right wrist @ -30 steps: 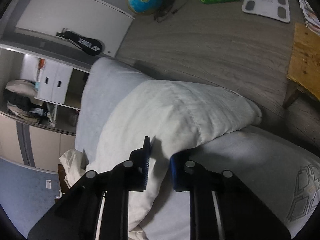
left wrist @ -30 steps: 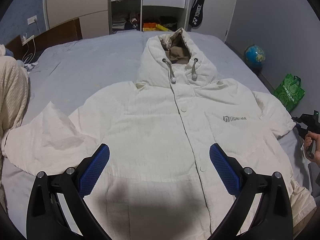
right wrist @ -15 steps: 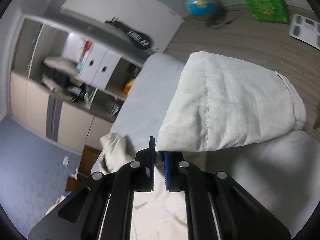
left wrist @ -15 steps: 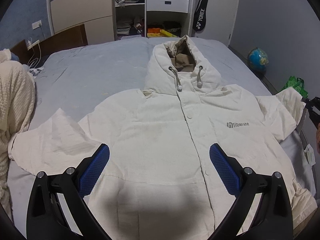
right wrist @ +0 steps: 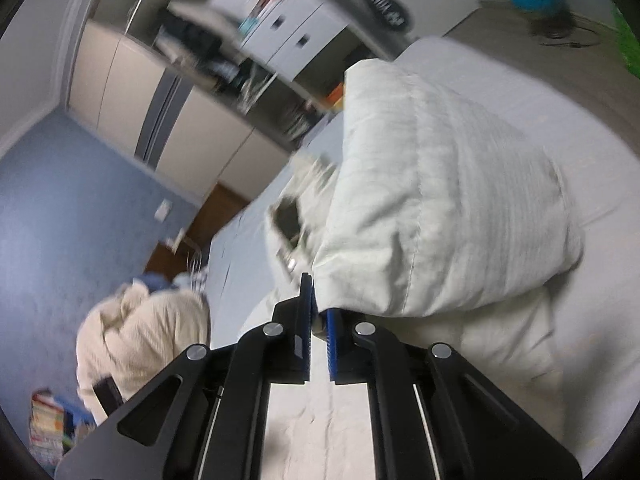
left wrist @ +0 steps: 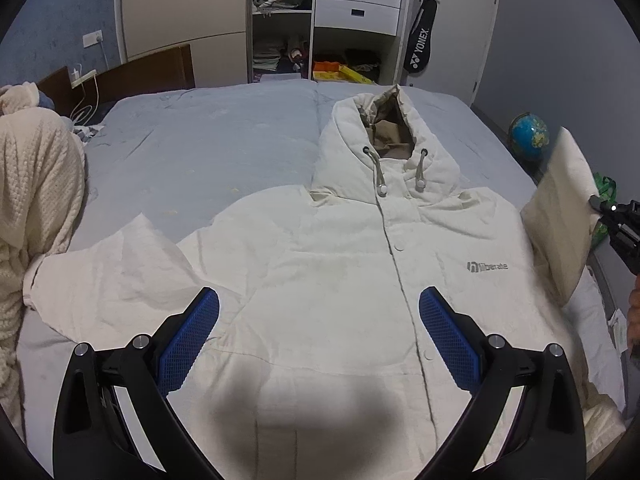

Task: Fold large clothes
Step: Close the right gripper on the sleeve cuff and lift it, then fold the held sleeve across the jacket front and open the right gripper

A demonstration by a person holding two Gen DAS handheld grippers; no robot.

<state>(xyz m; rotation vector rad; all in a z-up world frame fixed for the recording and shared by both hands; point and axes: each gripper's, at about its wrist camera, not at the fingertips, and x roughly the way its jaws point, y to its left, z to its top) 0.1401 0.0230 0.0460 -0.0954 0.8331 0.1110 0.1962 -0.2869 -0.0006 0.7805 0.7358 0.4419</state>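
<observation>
The jacket (left wrist: pixel 340 280) lies front up on the bed (left wrist: pixel 208 140), hood (left wrist: pixel 384 148) toward the wardrobe (left wrist: pixel 280 20), hem nearest the left-wrist camera; its long axis runs from that camera away to the headboard end. One sleeve (left wrist: pixel 108 276) is spread flat on the sheet off to the left of that view. The other sleeve (right wrist: pixel 432 200) is lifted clear of the bed at the right edge, its cuff end pinched between the closed pads of the right gripper (right wrist: pixel 318 320), the fabric hanging back toward the shoulder. The body of the jacket therefore lies inward from that grip, across the sleeve's own line, so the fold looks to be a carry of the cuff over the chest toward the buttoned front. The left gripper (left wrist: pixel 318 336) hovers over the lower front with its jaws wide apart and nothing between them; it is the nearer one to the flat sleeve and the hem, which it could pin or take next
</observation>
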